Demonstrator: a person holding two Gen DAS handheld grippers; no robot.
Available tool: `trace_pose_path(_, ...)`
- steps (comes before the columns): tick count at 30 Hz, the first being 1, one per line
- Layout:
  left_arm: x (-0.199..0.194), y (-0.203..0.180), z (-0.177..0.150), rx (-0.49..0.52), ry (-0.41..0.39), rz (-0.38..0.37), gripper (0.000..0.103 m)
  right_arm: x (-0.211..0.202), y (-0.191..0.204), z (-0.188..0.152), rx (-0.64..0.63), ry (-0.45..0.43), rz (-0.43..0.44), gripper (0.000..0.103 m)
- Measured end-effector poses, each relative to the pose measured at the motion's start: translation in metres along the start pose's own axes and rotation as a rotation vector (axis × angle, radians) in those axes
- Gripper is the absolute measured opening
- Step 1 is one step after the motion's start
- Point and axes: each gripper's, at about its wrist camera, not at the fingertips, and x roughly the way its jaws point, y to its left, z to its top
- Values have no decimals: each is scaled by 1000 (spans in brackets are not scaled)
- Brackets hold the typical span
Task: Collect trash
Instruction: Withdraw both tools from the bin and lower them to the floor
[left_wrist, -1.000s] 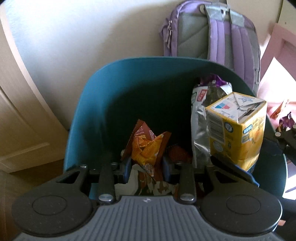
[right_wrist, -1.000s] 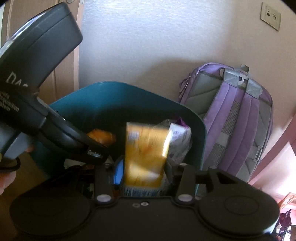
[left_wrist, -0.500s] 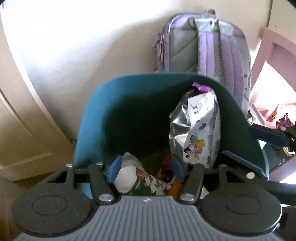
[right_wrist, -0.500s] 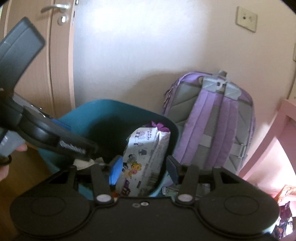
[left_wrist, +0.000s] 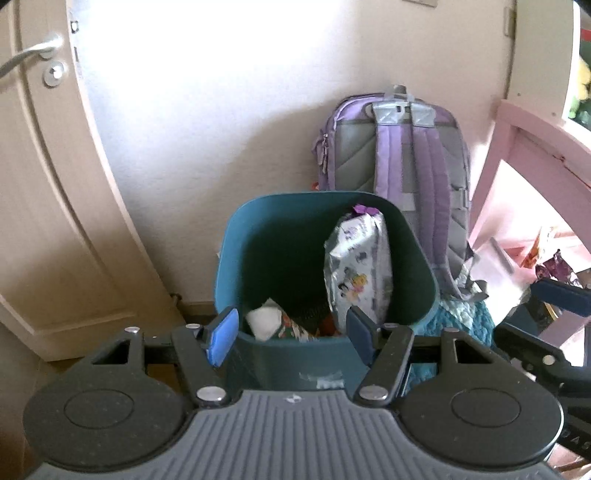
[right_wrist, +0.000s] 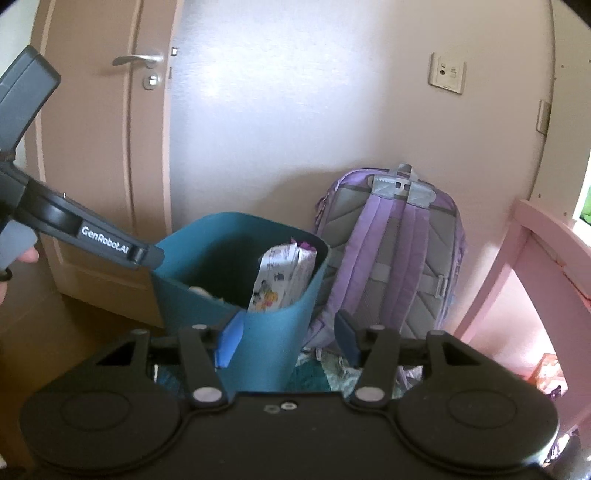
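Observation:
A teal trash bin stands on the floor against the wall, also in the right wrist view. Inside it a silver printed wrapper bag stands upright, also in the right wrist view, with white crumpled paper and other wrappers low down. My left gripper is open and empty, above the bin's near rim. My right gripper is open and empty, back from the bin. The left gripper's body shows at the left of the right wrist view.
A purple backpack leans on the wall behind the bin. A door is at the left. Pink furniture stands at the right, with wrappers on the floor under it. A teal cloth lies by the bin.
Both grippers opened and dropped their trash into the bin: the orange wrapper from the left, the yellow carton from the right. Both have since pulled up and back from the bin.

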Motion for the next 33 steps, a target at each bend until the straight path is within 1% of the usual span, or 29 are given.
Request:
trace_pose_path(4,-26,-9,-21,16,-4,9,64,-23,-2,-24,2,6,31,55)
trace_pose_path(10,-48,-24,-58,16,14,-6,64,-35,-1,-65,-3,40,61,55)
trace_pose_path(13,-49,-34,-78,23,27,-12,64,-30,0,-88,10,75,78,55)
trace_pose_path(17,-41,-44,-106,31,45,-23,65,-5,4,-120,22,149,107,55)
trace_pose_path(18,-36,-45,-115,29,53,-34,73,5,5,-129,26,174,112,55)
trace_pose_path(20,-25,-47,-132,32,52,-31,80,23,7,-146,39,214,121,55)
trace_pose_path(23,-2,-49,-156,47,67,-36,80,56,8,-172,89,280,128,55)
trace_pose_path(25,20,-47,-176,29,96,-46,80,78,6,-191,124,317,126,55)
trace_pose_path(29,64,-37,-215,-65,141,-50,80,126,5,-224,166,412,124,55)
trace_pose_path(31,87,-32,-234,-118,161,-43,82,149,5,-241,171,463,120,55)
trace_pose_path(33,109,-28,-252,-180,179,-32,91,169,7,-256,166,505,119,55)
